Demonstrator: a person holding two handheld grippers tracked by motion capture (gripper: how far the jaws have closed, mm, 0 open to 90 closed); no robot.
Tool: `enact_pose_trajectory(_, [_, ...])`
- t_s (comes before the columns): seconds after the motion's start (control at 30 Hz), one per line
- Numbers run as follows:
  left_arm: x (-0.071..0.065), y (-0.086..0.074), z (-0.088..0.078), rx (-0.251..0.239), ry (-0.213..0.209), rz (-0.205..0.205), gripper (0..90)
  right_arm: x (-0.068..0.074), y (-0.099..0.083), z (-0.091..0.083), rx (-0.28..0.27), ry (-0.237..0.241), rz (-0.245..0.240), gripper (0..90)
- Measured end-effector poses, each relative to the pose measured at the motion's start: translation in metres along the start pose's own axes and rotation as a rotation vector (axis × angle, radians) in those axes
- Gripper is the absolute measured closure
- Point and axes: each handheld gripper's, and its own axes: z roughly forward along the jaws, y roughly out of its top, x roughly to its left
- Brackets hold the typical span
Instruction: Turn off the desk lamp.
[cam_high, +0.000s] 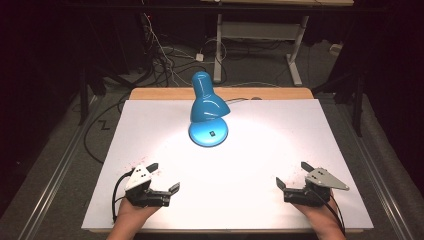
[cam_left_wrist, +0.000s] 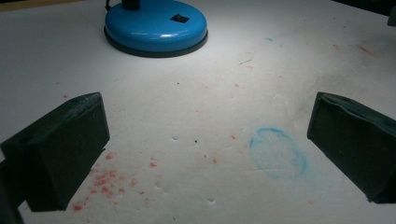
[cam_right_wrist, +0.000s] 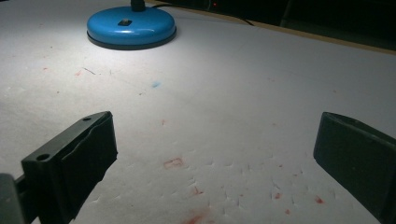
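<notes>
Glossy blue lamp (cam_high: 207, 107) on matt, dented white board (cam_high: 280, 145).

Blue desk lamp (cam_high: 208, 110): lit, upright, shade angled down over round base, far-centre on white sheet.

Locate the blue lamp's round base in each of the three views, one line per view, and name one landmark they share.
High view: the lamp base sits on the white board, centre, toward its far edge, partly under the lamp shade.
Left gripper view: top left of centre, beyond the open jaws.
Right gripper view: top left, farther off.
Shared landmark: the small dark switch on the base.
</notes>
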Motion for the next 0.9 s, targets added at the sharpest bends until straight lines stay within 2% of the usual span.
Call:
enact_pose_trajectory(0.2, [0.0038,-0.0013,0.004,0.018,-0.024,-0.021,0.0,-0.0032,0.001,-0.0004,-0.011,-0.003,0.002,0.3])
enact_pose_trajectory(0.47, [0.0048,-0.0022,-0.0006,0.006,-0.023,-0.007,1.6,-0.0036,0.0007,0.001,-0.007,-0.003,0.003,0.3])
enact_pose_trajectory(0.67, [0.0059,-0.0013,-0.0035,0.008,-0.014,-0.02,2.3,-0.0039,0.0019,0.0008,-0.011,-0.002,0.002,0.3])
enact_pose_trajectory(0.87, [0.0075,-0.0021,-0.0037,0.013,-0.027,-0.027,8.0,-0.0044,0.0031,0.0001,-0.015,0.002,0.003,0.3])
enact_pose_trajectory(0.9, [0.0075,-0.0022,-0.0036,0.016,-0.031,-0.024,12.4,-0.0046,0.0032,-0.0004,-0.015,0.002,0.002,0.3])
